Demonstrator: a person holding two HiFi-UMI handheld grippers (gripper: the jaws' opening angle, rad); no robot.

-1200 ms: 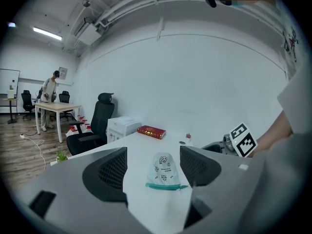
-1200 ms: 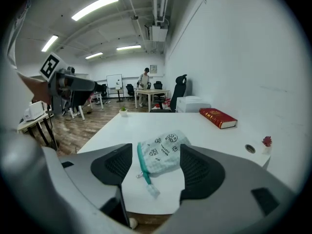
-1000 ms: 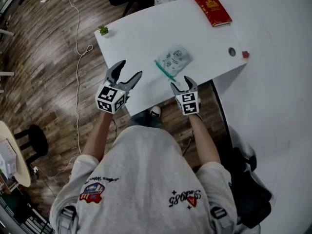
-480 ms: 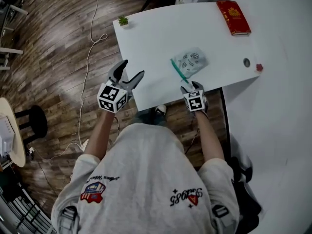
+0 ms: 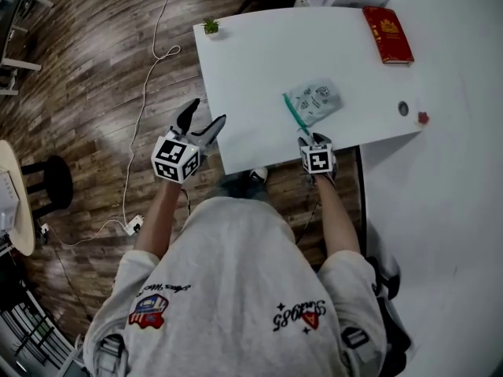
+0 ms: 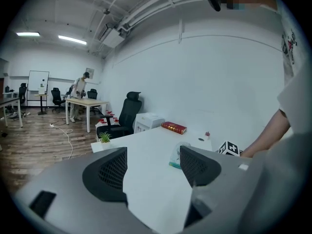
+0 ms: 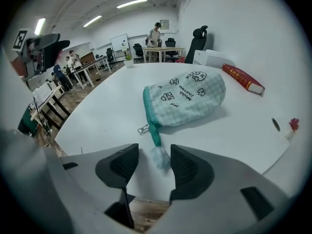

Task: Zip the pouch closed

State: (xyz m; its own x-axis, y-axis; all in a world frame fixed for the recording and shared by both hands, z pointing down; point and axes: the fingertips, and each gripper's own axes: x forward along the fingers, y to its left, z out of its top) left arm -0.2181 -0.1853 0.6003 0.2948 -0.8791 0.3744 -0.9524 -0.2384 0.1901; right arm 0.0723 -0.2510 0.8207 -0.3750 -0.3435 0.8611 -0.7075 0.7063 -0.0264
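Pouch with little drawings is lying flat on the white surface, close to the near edge and toward the right. Its green zipper is running along the near left end. The small metal pull is lying on the surface just left of it. The right gripper is pointing down at the near end of the zipper. Its fingers have just been closing. The little cloth tab at the zipper's end is sitting between them, nearer the right finger, but they are not squeezing it. The left gripper is hanging past the left edge of the surface, over the wooden floor, with its fingers spread wide and holding nothing. A red book is lying at the far right. A tiny plant is standing at the far left corner.
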